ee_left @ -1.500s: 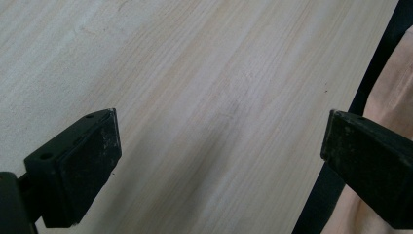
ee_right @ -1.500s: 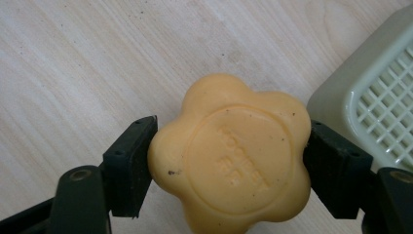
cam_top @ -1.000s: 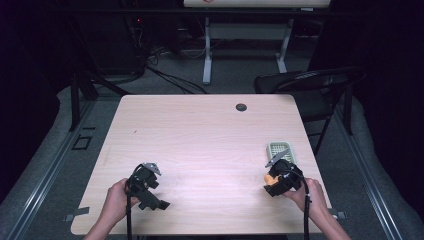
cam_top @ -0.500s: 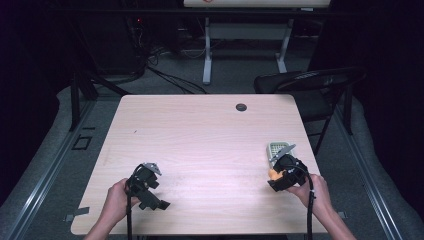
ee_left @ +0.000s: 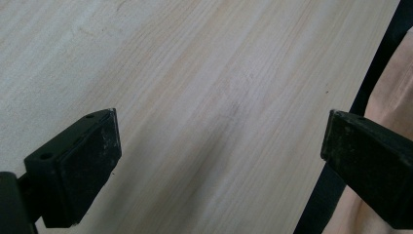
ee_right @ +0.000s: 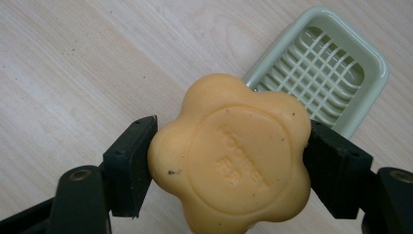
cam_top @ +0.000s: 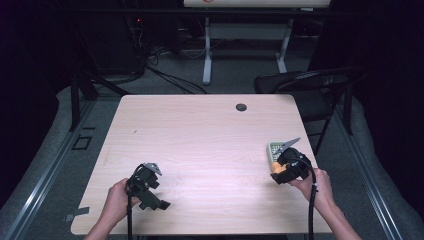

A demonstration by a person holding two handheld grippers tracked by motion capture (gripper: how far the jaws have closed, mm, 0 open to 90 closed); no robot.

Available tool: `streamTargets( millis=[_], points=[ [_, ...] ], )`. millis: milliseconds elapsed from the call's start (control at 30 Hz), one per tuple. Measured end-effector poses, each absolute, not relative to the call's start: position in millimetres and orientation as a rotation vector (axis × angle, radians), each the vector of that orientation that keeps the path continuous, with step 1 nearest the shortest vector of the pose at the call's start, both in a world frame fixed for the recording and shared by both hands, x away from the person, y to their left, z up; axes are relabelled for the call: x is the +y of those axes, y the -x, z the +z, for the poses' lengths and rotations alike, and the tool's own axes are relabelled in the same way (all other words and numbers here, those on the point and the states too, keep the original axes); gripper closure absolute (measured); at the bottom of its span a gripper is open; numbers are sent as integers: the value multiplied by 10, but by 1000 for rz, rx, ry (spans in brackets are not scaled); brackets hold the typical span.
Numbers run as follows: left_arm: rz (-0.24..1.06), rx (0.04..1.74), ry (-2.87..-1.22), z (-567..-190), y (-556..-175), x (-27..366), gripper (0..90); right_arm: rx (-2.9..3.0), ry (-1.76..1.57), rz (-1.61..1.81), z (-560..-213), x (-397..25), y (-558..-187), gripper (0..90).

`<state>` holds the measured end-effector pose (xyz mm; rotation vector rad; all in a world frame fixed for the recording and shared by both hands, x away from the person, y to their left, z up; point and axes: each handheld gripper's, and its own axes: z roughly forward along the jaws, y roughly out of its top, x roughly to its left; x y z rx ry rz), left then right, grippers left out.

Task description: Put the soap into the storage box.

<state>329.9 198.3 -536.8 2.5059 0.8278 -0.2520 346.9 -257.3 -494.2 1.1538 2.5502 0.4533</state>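
An orange flower-shaped soap [ee_right: 231, 153] is clamped between the jaws of my right gripper [ee_right: 229, 165], held just above the wooden table. Right behind it lies a pale green soap dish [ee_right: 324, 66] with a grid floor and nothing in it. From the high view, the right gripper [cam_top: 287, 167] sits near the table's right edge, with the soap [cam_top: 276, 167] showing orange and the soap dish [cam_top: 272, 148] partly hidden under it. My left gripper [cam_top: 150, 192] rests at the front left of the table; its jaws stand wide apart over bare wood [ee_left: 219, 97].
The wooden table [cam_top: 200, 145] has a small black round grommet [cam_top: 241, 107] near its far edge. A black folding chair [cam_top: 310, 85] stands beyond the right far corner. In the left gripper view the table's front edge and a black strip [ee_left: 355, 107] show at the right.
My right gripper with the soap has drifted slightly right and back toward the soap dish. The left gripper has stayed put.
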Motion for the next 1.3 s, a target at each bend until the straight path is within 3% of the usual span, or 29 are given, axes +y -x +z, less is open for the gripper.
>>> streamTargets(
  millis=[1300],
  points=[
    [-253,827,-2504,-5368,-3301,1989,13,2473,-1256,486,-4969,-2629,-3987,265]
  ],
)
